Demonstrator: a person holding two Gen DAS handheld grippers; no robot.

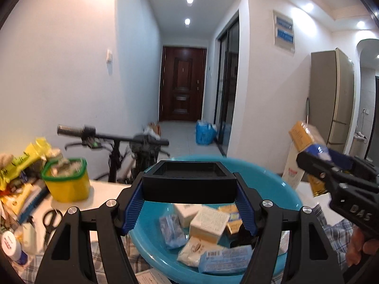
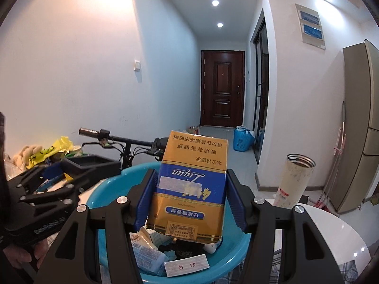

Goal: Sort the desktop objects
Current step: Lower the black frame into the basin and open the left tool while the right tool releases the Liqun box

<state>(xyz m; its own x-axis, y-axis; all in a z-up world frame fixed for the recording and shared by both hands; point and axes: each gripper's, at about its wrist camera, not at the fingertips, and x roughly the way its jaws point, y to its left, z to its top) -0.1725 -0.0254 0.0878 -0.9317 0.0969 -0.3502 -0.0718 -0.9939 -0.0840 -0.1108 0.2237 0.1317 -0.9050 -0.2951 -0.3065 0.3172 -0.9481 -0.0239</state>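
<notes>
My left gripper [image 1: 189, 190] is shut on a black open-topped box [image 1: 189, 179], held over the blue basin [image 1: 274, 179]. My right gripper [image 2: 190, 191] is shut on a gold and blue cigarette carton [image 2: 189, 184], upside down, above the same blue basin [image 2: 101, 189]. Several small packets and boxes [image 1: 208, 222] lie inside the basin. In the left wrist view the right gripper [image 1: 331, 165] reaches in from the right with the carton [image 1: 305, 135]. In the right wrist view the left gripper [image 2: 75, 165] comes in from the left with the black box [image 2: 90, 163].
A yellow tub with a green rim [image 1: 66, 179], scissors [image 1: 51, 220], yellow packets [image 1: 26, 161] and bottles crowd the table's left side. A steel-rimmed tumbler [image 2: 295, 182] stands right of the basin. A bicycle handlebar [image 1: 111, 137] lies behind the table. A hand [image 1: 360, 243] holds the right gripper.
</notes>
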